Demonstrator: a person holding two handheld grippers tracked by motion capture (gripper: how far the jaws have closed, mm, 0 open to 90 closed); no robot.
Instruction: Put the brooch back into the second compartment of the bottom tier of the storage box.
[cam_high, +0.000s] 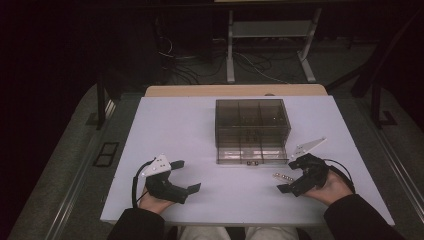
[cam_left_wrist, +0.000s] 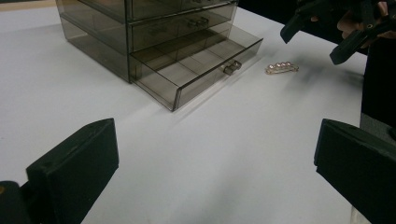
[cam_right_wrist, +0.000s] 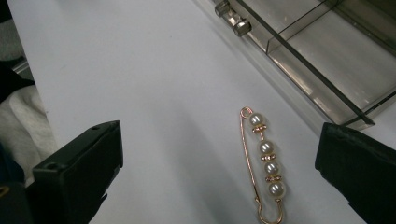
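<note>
1. Two black two-jaw grippers were at work, one in each hand. The right gripper (cam_high: 289, 176) hovered low over the white table (cam_high: 180, 135) with its jaws spread wide and nothing between them; the left gripper (cam_high: 189, 175) rested near the front edge, jaws likewise spread and empty.
2. One gold safety-pin brooch set with four pearls (cam_right_wrist: 266, 168) lay flat on the table between the right gripper's jaws in the right gripper view, closer to the far jaw than to the near one. In the high view it lay just beside that gripper and just in front of the drawer unit.
3. The brooch looked light, thin and stiff, and I judged it slippery against the smooth tabletop. The wire frame seemed likely to bend or spring open if squeezed hard. The row of pearls offered the thickest part, so closing across the pearls, side to side, looked the safer hold; taking the bare wire alone risked the pin skating out.
4. One smoked, see-through plastic drawer cabinet (cam_high: 252, 120) stood at the middle of the table, with three tiers of drawers visible in the left gripper view. Its bottom drawer (cam_left_wrist: 196, 65) was pulled out and divided into compartments that looked empty.
5. One small metal knob (cam_right_wrist: 236, 21) fronted that open drawer, near the brooch but not touching it.
</note>
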